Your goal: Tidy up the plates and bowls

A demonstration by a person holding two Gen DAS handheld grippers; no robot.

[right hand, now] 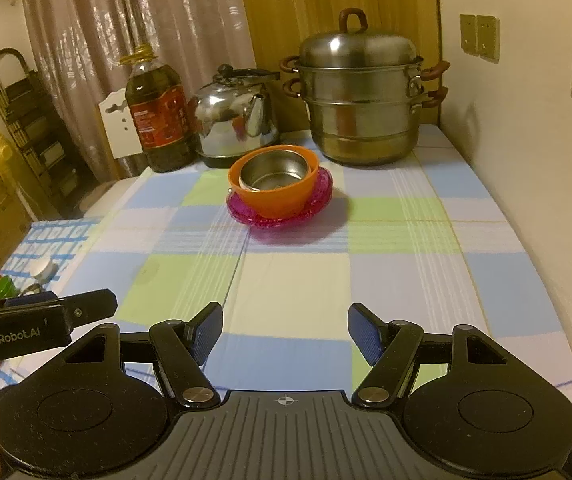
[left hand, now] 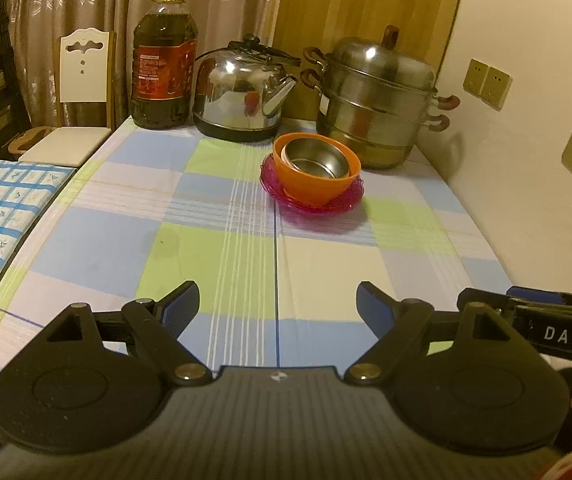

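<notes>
Surface (left hand: 98,248): covered in a checked cloth of blue, green and white.

Stack, toward the far end: pink plate (left hand: 313,200) at the bottom, orange bowl (left hand: 318,178) on it, metal bowl (left hand: 316,159) nested inside the orange one.

Behind the stack, left to right: oil bottle (left hand: 165,60), kettle (left hand: 242,92), tiered steamer pot (left hand: 378,100) against the wall.

Left gripper (left hand: 278,304): jaws wide, nothing between them, above the near cloth, well apart from the stack.

Right gripper (right hand: 285,330): jaws wide, empty, likewise at the near end.

Steel bowl (left hand: 313,160) nests in orange bowl (left hand: 316,172) on pink plate (left hand: 312,196).
</notes>
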